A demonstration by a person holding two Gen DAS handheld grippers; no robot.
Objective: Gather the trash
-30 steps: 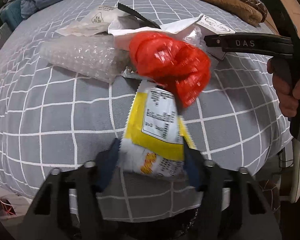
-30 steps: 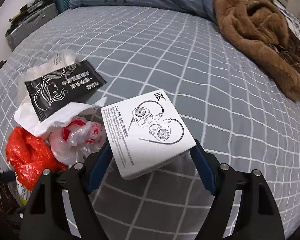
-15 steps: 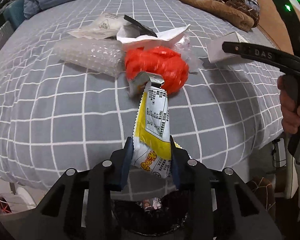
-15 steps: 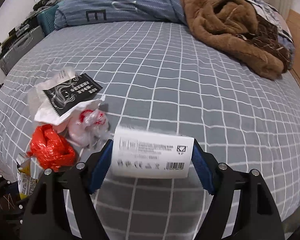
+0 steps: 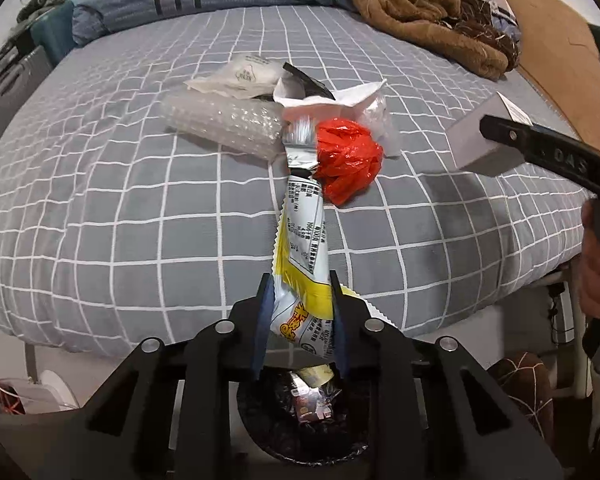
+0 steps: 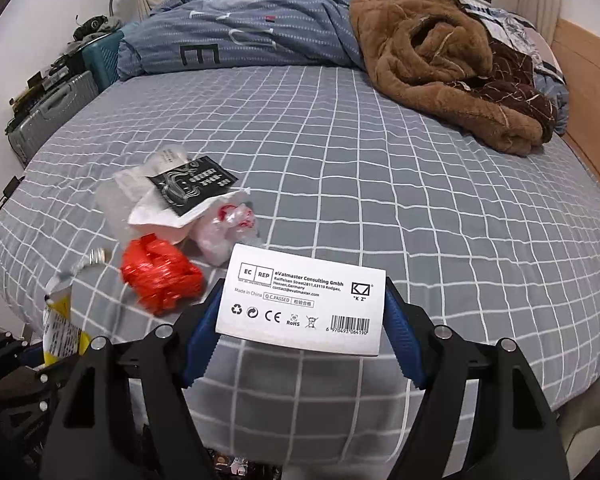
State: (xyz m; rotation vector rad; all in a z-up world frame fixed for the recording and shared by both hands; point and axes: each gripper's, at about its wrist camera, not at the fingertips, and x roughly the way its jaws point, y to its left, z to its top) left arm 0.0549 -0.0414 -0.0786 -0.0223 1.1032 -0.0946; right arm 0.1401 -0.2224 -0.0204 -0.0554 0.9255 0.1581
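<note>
My left gripper [image 5: 299,300] is shut on a yellow and white snack wrapper [image 5: 300,240], held off the bed edge above a dark trash bin [image 5: 304,424]. My right gripper [image 6: 302,312] is shut on a white earphone box [image 6: 300,300], lifted above the bed; the box also shows in the left wrist view [image 5: 480,140]. On the grey checked bed [image 6: 380,184] lies a pile: a red plastic bag [image 5: 348,160], bubble wrap [image 5: 224,124], white paper [image 5: 332,100], a black sachet [image 6: 192,184] and a clear bag [image 6: 228,228].
A brown fleece blanket [image 6: 452,64] and a blue duvet [image 6: 236,40] lie at the far end of the bed. A grey suitcase [image 6: 48,112] stands at the left. A wooden bed frame [image 6: 588,92] runs along the right.
My left gripper closed on the wrapper and drew it back off the pile over the bin. My right gripper took the earphone box, lifted it and pulled it back.
</note>
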